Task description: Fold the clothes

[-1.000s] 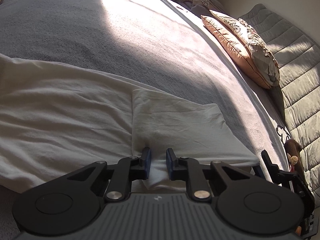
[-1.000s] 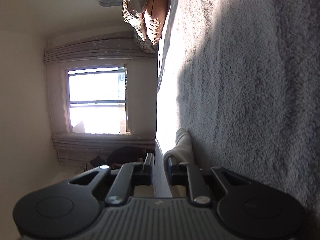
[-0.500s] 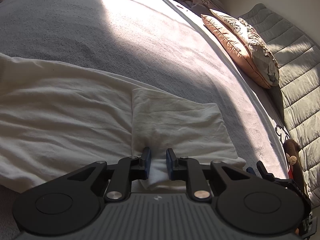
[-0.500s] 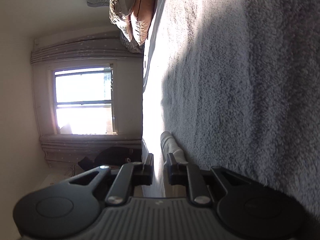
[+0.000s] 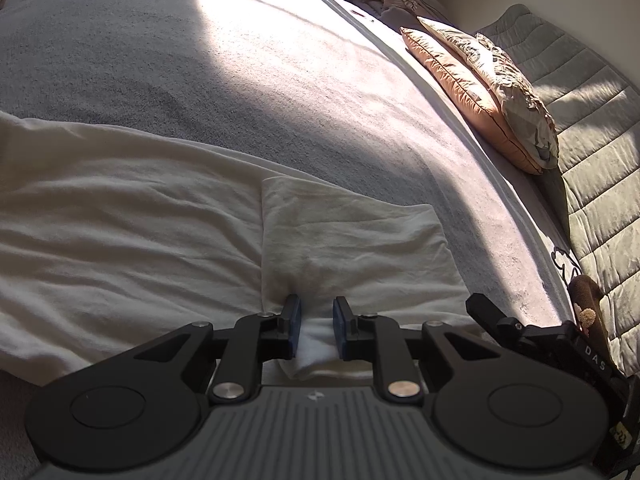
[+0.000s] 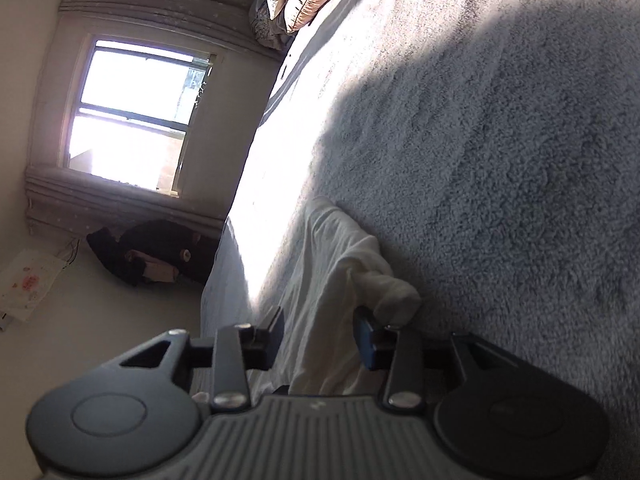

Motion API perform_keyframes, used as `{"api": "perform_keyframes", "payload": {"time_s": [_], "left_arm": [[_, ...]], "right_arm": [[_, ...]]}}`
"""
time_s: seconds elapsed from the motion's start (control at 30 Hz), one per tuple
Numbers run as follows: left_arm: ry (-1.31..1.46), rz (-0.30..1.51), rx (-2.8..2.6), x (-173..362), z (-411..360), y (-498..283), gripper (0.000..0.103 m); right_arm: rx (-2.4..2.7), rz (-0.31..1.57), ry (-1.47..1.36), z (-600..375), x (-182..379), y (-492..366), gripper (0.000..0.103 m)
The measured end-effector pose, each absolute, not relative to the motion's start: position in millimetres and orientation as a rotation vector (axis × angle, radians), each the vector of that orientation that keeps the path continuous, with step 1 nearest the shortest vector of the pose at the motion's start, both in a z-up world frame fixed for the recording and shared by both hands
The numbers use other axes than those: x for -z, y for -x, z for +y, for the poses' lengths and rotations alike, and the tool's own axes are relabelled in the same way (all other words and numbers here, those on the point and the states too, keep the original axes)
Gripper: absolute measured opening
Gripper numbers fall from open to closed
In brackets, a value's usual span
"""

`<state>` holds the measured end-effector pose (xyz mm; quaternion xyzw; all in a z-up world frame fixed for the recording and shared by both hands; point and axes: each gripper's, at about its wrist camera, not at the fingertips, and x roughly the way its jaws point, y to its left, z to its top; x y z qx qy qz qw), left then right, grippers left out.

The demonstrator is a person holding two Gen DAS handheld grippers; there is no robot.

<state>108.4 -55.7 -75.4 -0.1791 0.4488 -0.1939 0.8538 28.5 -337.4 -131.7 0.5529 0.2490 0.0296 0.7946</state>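
A cream garment (image 5: 120,240) lies spread on the grey bed blanket (image 5: 200,60), with one part folded over into a flap (image 5: 352,236). My left gripper (image 5: 316,328) is shut on a bunched edge of that flap at the near side. In the right wrist view, my right gripper (image 6: 320,332) is tilted sideways and its jaws are opening. The garment's cream cloth (image 6: 332,264) hangs between them, and the pads stand clear of it. One black finger of the right gripper (image 5: 486,310) shows at the flap's right corner in the left wrist view.
Two pillows (image 5: 480,92) lean against a quilted grey cover (image 5: 592,128) at the bed's far right. A brown plush toy (image 5: 588,300) sits by the bed edge. Off the bed are a bright window (image 6: 132,120) and a dark bag on the floor (image 6: 156,252).
My right gripper's jaws have spread apart and let the cloth go, and the gripper has rolled and lifted a little. My left gripper still holds the flap's edge.
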Motion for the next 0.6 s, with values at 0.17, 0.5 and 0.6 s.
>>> {"api": "perform_keyframes", "payload": {"time_s": [0.17, 0.5, 0.6], "left_arm": [[0.390, 0.949, 0.412, 75.9, -53.3, -109.2, 0.019], [0.371, 0.947, 0.412, 75.2, -56.3, -108.7, 0.019], [0.366, 0.946, 0.411, 75.1, -56.8, -108.9, 0.019]], "right_arm": [[-0.068, 0.515, -1.091, -326.6, 129.4, -42.2, 0.043], [-0.092, 0.323, -1.347, -351.1, 157.7, -8.1, 0.026], [-0.047, 0.278, -1.425, -354.9, 161.6, 4.4, 0.024]]}}
